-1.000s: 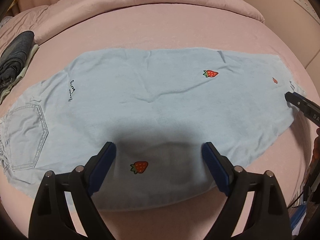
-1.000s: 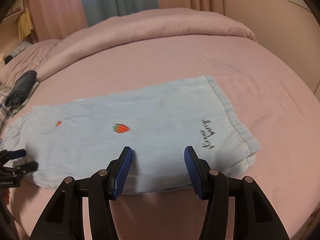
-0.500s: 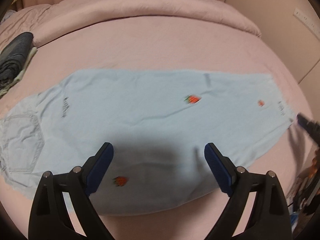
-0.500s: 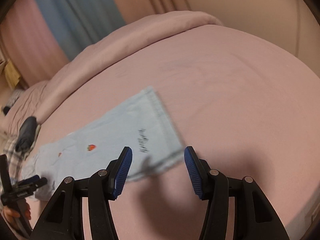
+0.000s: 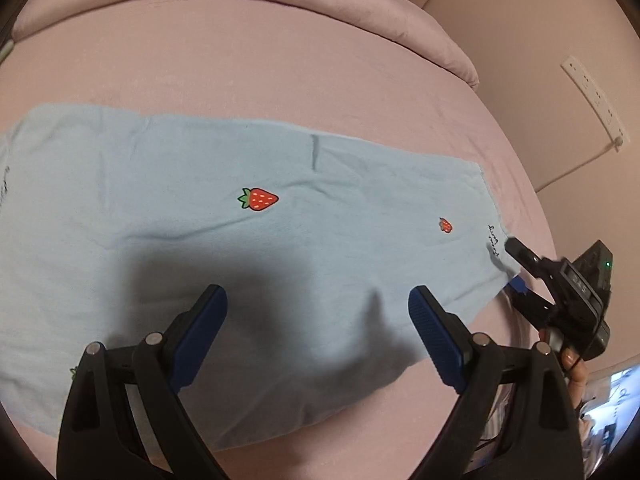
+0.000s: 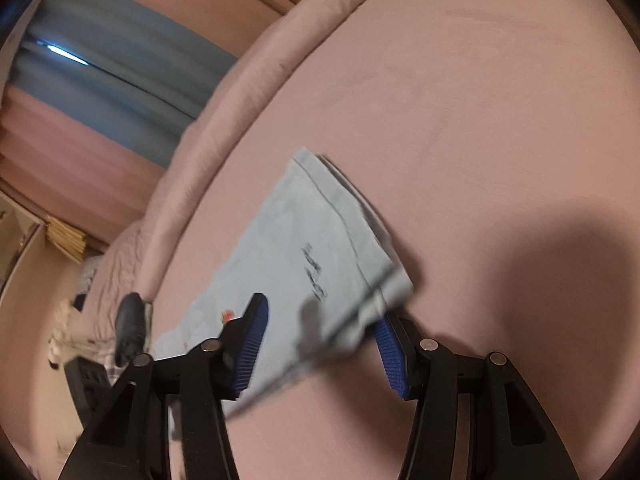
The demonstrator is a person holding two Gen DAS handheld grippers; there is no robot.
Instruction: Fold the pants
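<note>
We find the pants point(image 5: 280, 240) flat on the bed point(image 5: 280, 60) — light, limp denim, best pinched at the hem corner. Right gripper point(image 6: 320, 344): jaws wide, hem between them, not clamped. Left gripper point(image 5: 316, 320): jaws wide, empty — above mid-leg.

The left gripper point(image 5: 316, 332) has black plastic arms with triangular cut-outs, ribbed blue pads point(image 5: 434, 336) and silver round screw heads. The right gripper point(image 6: 318, 344) is built alike; seen from the left wrist camera, its body point(image 5: 576, 300) carries a small display (green light lit), with bare fingers point(image 5: 570, 360) beneath.
</note>
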